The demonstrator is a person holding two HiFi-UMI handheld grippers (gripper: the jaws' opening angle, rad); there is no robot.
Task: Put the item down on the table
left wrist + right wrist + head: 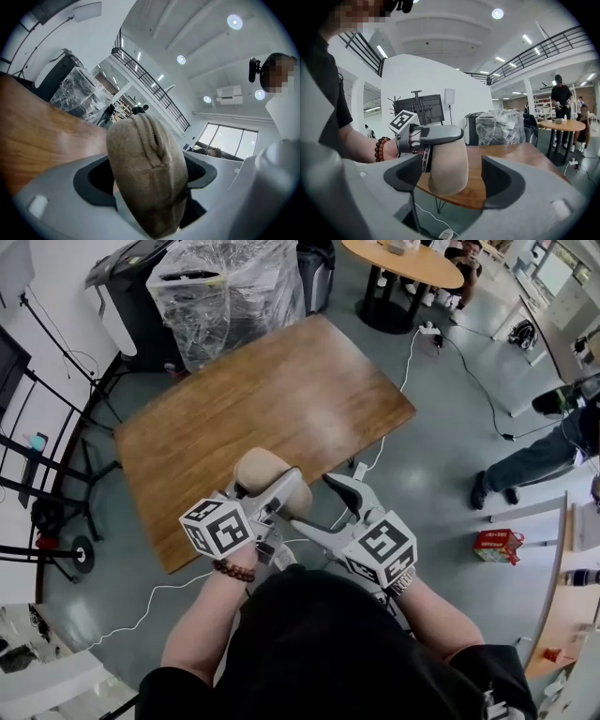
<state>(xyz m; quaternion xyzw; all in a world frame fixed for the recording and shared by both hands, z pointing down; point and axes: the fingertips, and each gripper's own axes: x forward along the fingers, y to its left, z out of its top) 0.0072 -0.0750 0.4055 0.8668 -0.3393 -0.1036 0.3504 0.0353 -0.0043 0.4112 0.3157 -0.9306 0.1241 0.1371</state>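
Note:
A tan fabric pouch with a zipper seam hangs over the near edge of the wooden table. My left gripper is shut on it. In the left gripper view the pouch fills the gap between the jaws of the left gripper. My right gripper stands open just right of the pouch, off the table's near edge. In the right gripper view the pouch shows beyond the spread jaws of the right gripper, with a left gripper finger across its top and no right pad touching it.
A plastic-wrapped machine stands past the table's far edge, a round table further back. White cables run over the floor. A person's legs and a red box are at the right, stands at the left.

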